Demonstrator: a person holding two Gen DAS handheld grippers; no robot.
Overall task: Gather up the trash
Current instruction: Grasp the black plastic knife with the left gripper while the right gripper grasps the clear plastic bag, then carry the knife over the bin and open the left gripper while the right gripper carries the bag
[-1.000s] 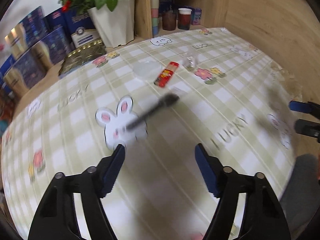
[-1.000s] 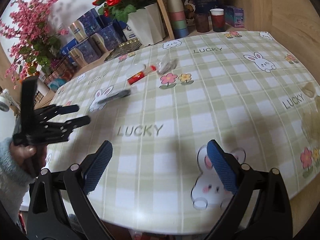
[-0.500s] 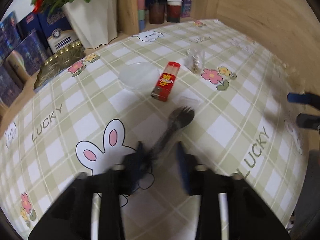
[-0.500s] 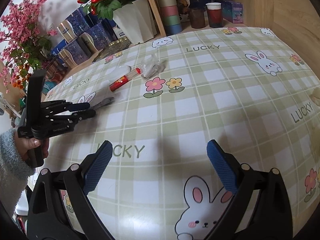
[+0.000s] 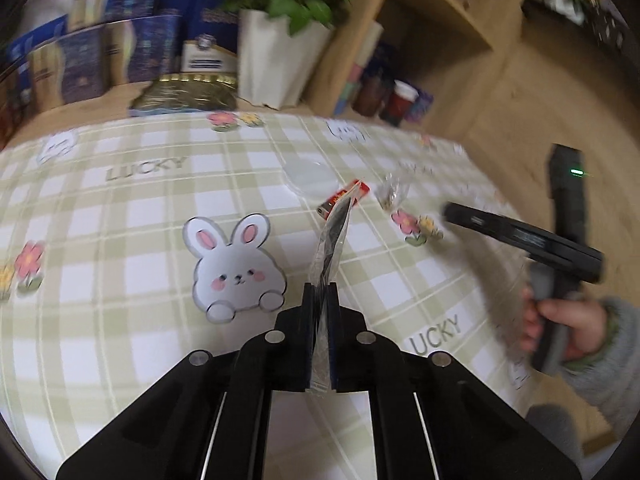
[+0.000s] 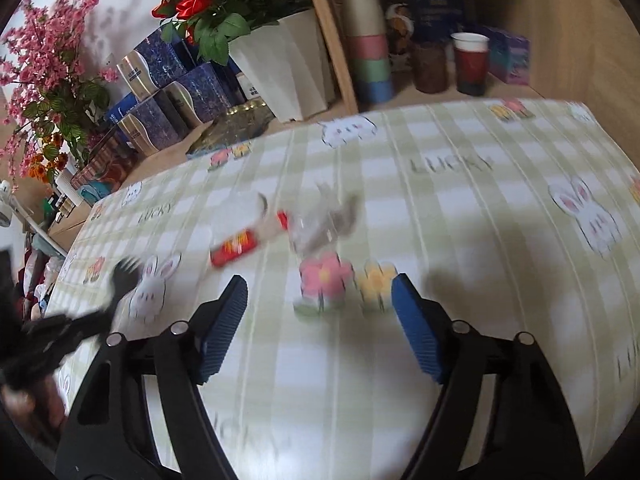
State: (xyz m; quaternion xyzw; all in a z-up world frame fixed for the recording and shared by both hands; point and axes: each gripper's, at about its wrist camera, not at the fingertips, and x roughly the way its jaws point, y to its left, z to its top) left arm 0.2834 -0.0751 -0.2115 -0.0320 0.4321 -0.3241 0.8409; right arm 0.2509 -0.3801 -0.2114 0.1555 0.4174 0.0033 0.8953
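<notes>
My left gripper (image 5: 320,300) is shut on a black plastic fork in a clear wrapper (image 5: 334,236) and holds it above the checked tablecloth (image 5: 120,240). The fork (image 6: 120,276) also shows at the left of the right wrist view. A red packet (image 5: 343,198), a clear round lid (image 5: 310,172) and a crumpled clear wrapper (image 5: 392,194) lie on the cloth beyond it. My right gripper (image 6: 318,308) is open and empty, with the red packet (image 6: 240,246) and the crumpled wrapper (image 6: 324,220) lying ahead of it. The right gripper's body (image 5: 532,240) shows at the right of the left wrist view.
A white flower pot (image 6: 284,64) with red roses, blue and gold boxes (image 6: 168,96), stacked cups (image 6: 368,40) and two drink cups (image 6: 472,60) stand behind the table on a wooden shelf. A wooden wall (image 5: 520,92) borders the right side.
My left gripper closed on the wrapped fork and lifted it off the cloth. My right gripper moved forward toward the red packet and crumpled wrapper.
</notes>
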